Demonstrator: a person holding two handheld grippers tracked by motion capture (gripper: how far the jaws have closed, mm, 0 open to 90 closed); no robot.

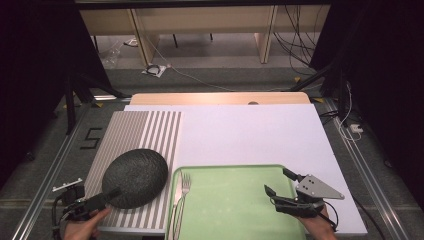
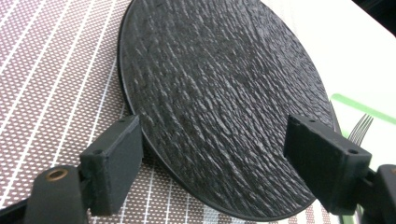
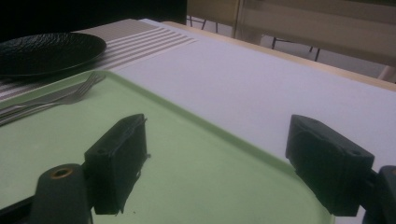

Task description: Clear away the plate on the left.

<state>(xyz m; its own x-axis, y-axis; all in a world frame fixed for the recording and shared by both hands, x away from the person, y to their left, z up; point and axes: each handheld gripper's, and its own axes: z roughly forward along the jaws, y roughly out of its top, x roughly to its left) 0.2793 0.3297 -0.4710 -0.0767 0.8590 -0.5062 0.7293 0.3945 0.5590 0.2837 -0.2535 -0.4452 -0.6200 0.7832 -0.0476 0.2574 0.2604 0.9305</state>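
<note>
We find the left tongs (image 2: 212, 154) spread apart at the near edge of the black plate (image 1: 135, 177), which lies on the striped mat (image 1: 150, 132) at the surface's left. The right tongs (image 1: 280, 182) stand apart and empty over the green tray (image 1: 235, 200), whose left side carries a fork (image 1: 184, 192).

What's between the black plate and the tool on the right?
In the high view, a fork and bare green tray lie between the black plate and the right tool.
</note>
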